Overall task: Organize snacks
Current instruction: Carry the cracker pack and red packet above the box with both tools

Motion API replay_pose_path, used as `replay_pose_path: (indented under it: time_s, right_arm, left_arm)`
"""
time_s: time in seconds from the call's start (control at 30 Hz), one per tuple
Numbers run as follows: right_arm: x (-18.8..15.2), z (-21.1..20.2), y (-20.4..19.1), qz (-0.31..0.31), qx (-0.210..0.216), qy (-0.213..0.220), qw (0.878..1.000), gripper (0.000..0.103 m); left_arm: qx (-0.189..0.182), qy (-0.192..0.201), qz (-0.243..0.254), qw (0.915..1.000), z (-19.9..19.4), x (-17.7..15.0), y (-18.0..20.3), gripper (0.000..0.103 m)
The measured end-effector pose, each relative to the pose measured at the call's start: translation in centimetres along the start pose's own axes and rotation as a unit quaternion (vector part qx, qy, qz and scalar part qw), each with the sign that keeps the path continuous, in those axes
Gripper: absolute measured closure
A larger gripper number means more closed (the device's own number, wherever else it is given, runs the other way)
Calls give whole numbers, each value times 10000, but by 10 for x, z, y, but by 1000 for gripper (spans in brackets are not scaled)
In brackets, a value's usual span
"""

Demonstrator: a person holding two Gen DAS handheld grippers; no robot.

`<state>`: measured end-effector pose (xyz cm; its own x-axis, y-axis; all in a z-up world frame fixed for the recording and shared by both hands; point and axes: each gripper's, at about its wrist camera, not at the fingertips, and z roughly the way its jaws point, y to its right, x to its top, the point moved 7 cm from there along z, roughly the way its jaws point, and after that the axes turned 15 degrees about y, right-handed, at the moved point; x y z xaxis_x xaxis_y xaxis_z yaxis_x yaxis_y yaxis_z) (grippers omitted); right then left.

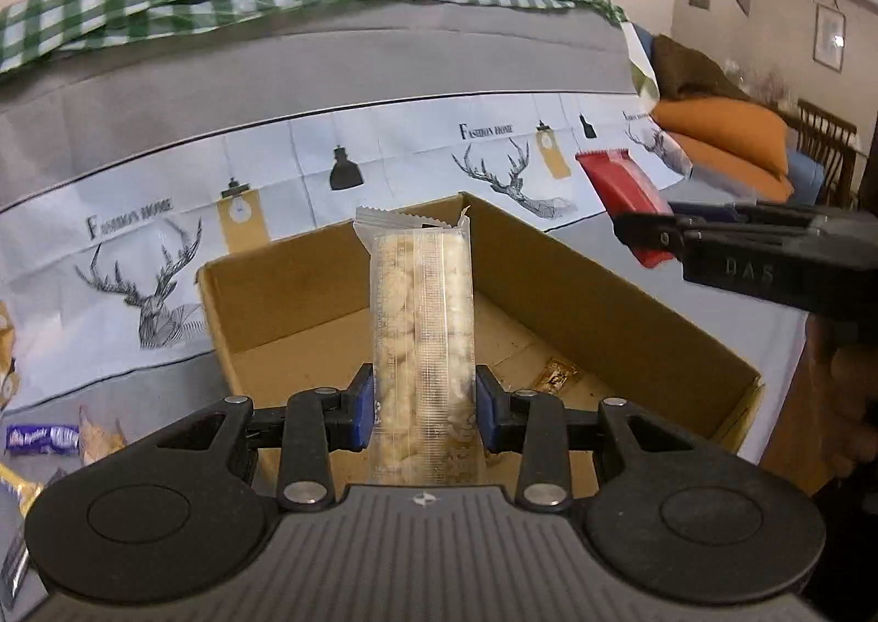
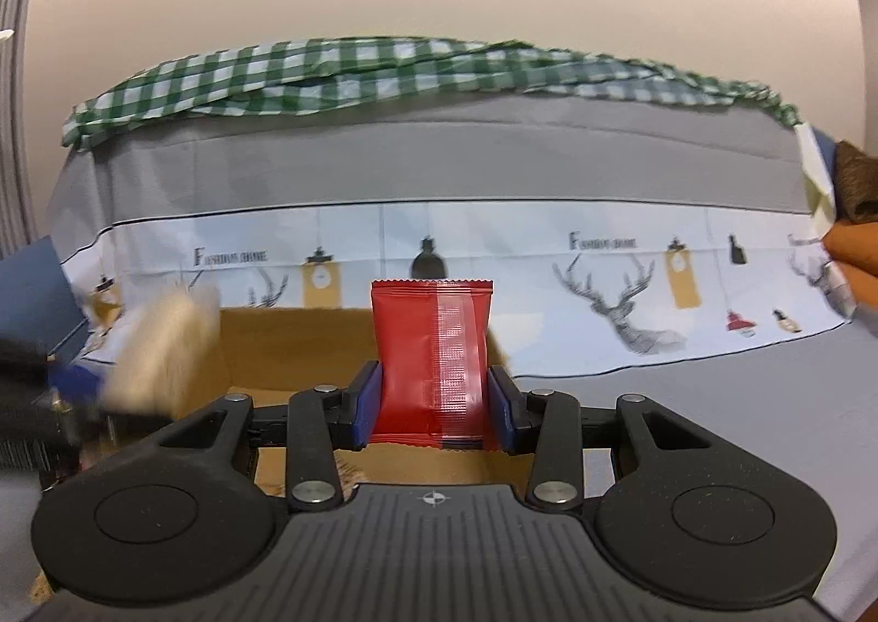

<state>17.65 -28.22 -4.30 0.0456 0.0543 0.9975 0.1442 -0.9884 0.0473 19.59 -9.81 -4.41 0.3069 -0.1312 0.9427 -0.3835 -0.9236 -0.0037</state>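
Holding my left gripper (image 1: 423, 405) clamped on the clear cracker pack (image 1: 421, 342) and my right gripper (image 2: 433, 416) clamped on the red packet (image 2: 431, 358), I should lower both inside the cardboard box (image 1: 592, 293) before releasing.

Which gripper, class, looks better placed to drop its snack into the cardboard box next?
Probably the left gripper: its clear biscuit pack hangs over the cardboard box. The right gripper holds the red packet near the box's edge, apparently not yet over it.

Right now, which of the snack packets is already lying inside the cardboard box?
Only the small gold-brown packet on the cardboard box floor. The clear biscuit packet and the red packet are held in grippers.
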Motion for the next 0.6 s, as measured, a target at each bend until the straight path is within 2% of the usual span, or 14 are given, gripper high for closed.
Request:
replay_pose_path:
  time_s: [0.1, 0.3, 0.6]
  right_arm:
    - [0, 5, 9, 145, -175, -42, 9997, 61]
    - [-7, 16, 14, 373, -448, -262, 9980, 61]
    - [-10, 22, 2, 275, -423, -391, 9980, 60]
  left_arm:
    - [-52, 103, -140, 9998, 5, 3, 0, 63]
    - [-43, -60, -450, 9990, 20, 1, -3, 63]
    - [-52, -147, -618, 9980, 24, 1, -5, 63]
